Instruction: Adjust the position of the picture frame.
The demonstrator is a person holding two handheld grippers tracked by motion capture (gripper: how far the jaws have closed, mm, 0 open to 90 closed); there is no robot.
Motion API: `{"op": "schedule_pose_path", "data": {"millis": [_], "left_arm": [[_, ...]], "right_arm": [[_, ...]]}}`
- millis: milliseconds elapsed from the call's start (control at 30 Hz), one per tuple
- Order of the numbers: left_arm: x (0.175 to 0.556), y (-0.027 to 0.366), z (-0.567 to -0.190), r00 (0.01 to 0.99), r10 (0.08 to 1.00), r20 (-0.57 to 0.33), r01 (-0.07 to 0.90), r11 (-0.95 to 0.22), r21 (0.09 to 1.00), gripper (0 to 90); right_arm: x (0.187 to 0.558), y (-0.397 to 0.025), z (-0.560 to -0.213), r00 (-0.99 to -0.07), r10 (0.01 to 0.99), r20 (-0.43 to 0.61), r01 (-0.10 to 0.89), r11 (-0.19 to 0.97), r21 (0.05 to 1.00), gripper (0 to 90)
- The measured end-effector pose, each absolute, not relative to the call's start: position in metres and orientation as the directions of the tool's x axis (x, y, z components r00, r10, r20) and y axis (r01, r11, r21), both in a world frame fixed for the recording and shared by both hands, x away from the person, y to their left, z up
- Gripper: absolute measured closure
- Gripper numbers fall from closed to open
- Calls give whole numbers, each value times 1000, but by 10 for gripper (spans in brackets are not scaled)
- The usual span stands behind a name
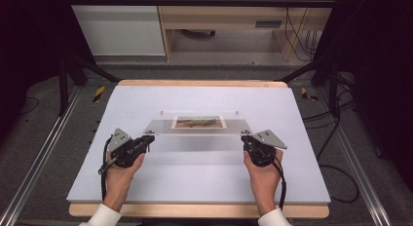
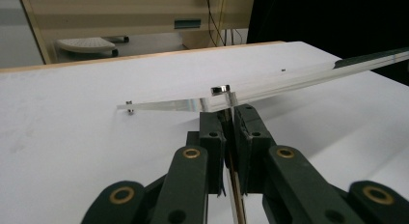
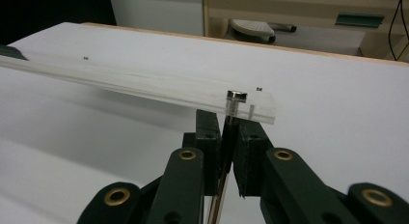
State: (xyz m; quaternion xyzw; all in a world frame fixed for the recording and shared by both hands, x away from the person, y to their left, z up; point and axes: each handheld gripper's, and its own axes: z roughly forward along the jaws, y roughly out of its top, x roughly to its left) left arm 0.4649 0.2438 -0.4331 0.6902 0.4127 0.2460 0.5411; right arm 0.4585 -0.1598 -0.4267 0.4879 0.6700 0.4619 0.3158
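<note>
a lab-like recording station is suggested: a white-topped table (image 1: 204, 177) with pale wooden edges is framed by black metal struts (image 1: 73, 70), loose cables (image 1: 336, 138) are seen on the grey floor beside aluminium rails (image 1: 39, 162), and plain wooden furniture (image 1: 229, 16) is seen beyond the far edge.
</note>
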Motion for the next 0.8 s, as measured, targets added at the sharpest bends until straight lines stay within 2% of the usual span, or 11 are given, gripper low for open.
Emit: {"op": "schedule_pose_path", "data": {"millis": [200,267,400,800], "left_arm": [[462,245,-440,539,837,-94,335,-110,936,821],[461,246,-444,533,838,-116,355,-97,930,826],[457,243,-451,513,852,-102,386,-122,915,833],[454,241,-466,505,857,-104,450,-159,879,838]], "right_arm": [[453,-159,-434,-338,940,52,387,88,918,826],[451,-159,-439,-338,939,54,396,90,914,829],[446,-162,-452,-348,930,120,436,47,898,843],[443,-162,-468,-360,925,122,486,74,871,848]]}}
